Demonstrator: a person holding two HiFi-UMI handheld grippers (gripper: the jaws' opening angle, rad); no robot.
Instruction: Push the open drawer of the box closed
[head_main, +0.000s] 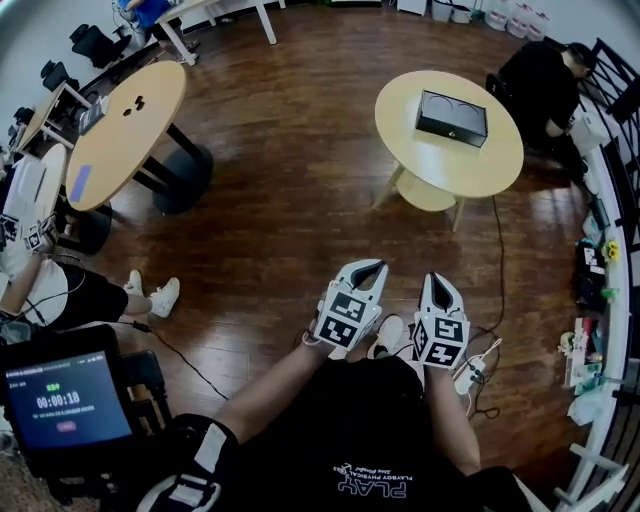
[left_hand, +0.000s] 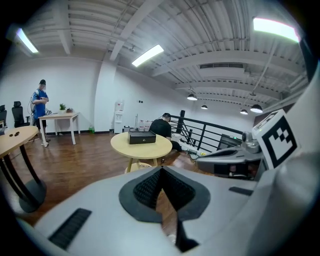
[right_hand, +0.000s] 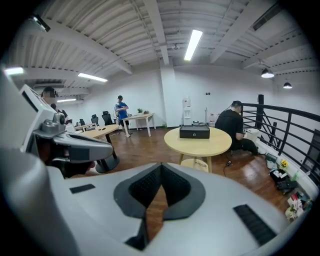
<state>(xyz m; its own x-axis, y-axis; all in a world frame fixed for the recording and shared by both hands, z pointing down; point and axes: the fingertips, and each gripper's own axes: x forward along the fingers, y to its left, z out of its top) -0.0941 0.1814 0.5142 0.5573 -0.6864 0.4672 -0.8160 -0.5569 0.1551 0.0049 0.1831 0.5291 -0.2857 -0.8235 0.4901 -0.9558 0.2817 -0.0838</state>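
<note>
**Both tools shut and empty, box well away on the round desk**

I hold my left tool (left_hand: 161, 169) and right tool (right_hand: 161, 166) side by side, low in front of my body and above the wooden floor (head_main: 290, 210), both aimed forward. In each gripper view the two jaws meet at their tips, with nothing caught between them; only floor shows through the small gap behind the tips. Neither tool touches anything.

The black box (head_main: 452, 117) sits on the round light-wood desk (head_main: 470, 165) ahead of me and a little to my right, well apart from both tools. It lies toward the far side of the desk top. From here its front looks flat and dark, and I cannot tell whether the drawer stands out from it.

A person in black (head_main: 540, 85) sits just beyond that desk, near the railing. A longer oval desk (head_main: 130, 125) stands off to my left, and a small timer screen (head_main: 65, 400) shows at my lower left.
</note>
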